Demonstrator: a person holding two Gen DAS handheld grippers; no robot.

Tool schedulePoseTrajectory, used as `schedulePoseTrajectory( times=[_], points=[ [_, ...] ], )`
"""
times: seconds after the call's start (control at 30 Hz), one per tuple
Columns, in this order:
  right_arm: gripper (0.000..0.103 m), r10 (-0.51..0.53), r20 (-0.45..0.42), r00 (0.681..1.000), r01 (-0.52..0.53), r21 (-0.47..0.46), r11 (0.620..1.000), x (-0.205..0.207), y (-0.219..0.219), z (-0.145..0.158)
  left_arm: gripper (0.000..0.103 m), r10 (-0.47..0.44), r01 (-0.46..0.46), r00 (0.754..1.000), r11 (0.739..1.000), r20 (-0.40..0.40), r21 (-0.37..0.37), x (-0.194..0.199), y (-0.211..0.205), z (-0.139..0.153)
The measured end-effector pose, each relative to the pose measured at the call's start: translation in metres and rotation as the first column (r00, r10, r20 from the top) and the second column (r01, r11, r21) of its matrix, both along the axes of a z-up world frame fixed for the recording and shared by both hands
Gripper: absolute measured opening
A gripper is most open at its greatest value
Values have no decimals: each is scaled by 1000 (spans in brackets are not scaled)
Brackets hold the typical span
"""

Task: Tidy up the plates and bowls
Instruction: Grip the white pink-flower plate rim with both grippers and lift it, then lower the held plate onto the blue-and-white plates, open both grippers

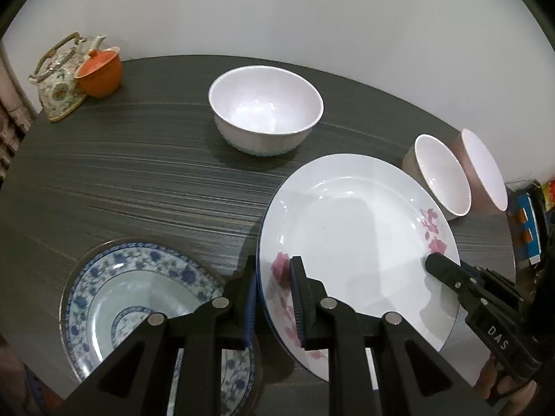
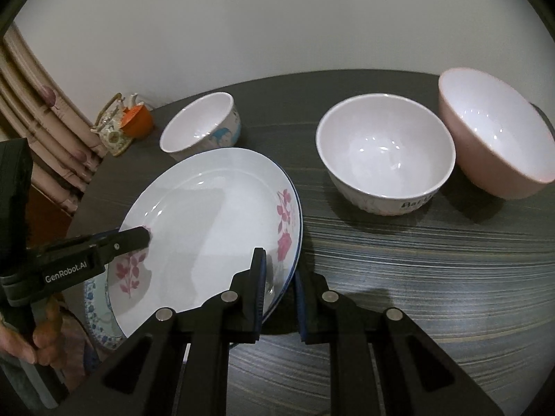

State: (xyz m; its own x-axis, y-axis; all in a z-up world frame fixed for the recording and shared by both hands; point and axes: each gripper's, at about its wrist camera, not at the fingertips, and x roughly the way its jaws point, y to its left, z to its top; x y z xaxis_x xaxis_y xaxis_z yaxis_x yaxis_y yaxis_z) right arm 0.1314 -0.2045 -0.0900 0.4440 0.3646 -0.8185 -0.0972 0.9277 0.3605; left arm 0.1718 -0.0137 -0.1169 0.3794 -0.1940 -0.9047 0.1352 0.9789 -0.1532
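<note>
Counter (image 1: pixel 138 180) of dark grey, streaked wood grain fills both views, set against a plain pale wall (image 1: pixel 312 17); a patterned curtain (image 2: pixel 41 111) hangs at the left of the right wrist view. At the upper left of the left wrist view a floral teapot (image 1: pixel 57 79) stands touching an orange cup (image 1: pixel 100 72). The rose-printed white plate (image 1: pixel 353 239) is held tilted at lower centre — the left hand-held gripper (image 1: pixel 274 298) is clamped on its near-left rim, and the right hand-held gripper (image 2: pixel 279 291) straddles the opposite rim, though whether it grips I cannot tell. Beneath the plate's left side a blue-patterned plate (image 1: pixel 138 298) lies flat on the counter. Beyond stand a white bowl (image 1: pixel 265 109), and at the right of the frame a lettered white bowl (image 2: pixel 385 159) just beside a pink bowl (image 2: pixel 492 138) — all upright. A person's hand (image 2: pixel 38 332) shows at the lower left of the right wrist view.
</note>
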Motion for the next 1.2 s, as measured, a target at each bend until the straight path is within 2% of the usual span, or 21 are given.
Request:
schedulePoseTrajectory(
  times=[0.17,0.57,1.2],
  points=[
    [15,15,24,1000,-15,3,1000,-8,10,14,18,20,-19,1000,1000,21,-10,-17,22,25],
    [15,88,51,995,-89,19,996,-22,50,35,18,105,-104,993,994,48,-30,-53,74,50],
    [15,247,15,969,-247,27,969,-31,144,21,18,256,-256,967,966,3,-32,-88,163,36]
  ],
)
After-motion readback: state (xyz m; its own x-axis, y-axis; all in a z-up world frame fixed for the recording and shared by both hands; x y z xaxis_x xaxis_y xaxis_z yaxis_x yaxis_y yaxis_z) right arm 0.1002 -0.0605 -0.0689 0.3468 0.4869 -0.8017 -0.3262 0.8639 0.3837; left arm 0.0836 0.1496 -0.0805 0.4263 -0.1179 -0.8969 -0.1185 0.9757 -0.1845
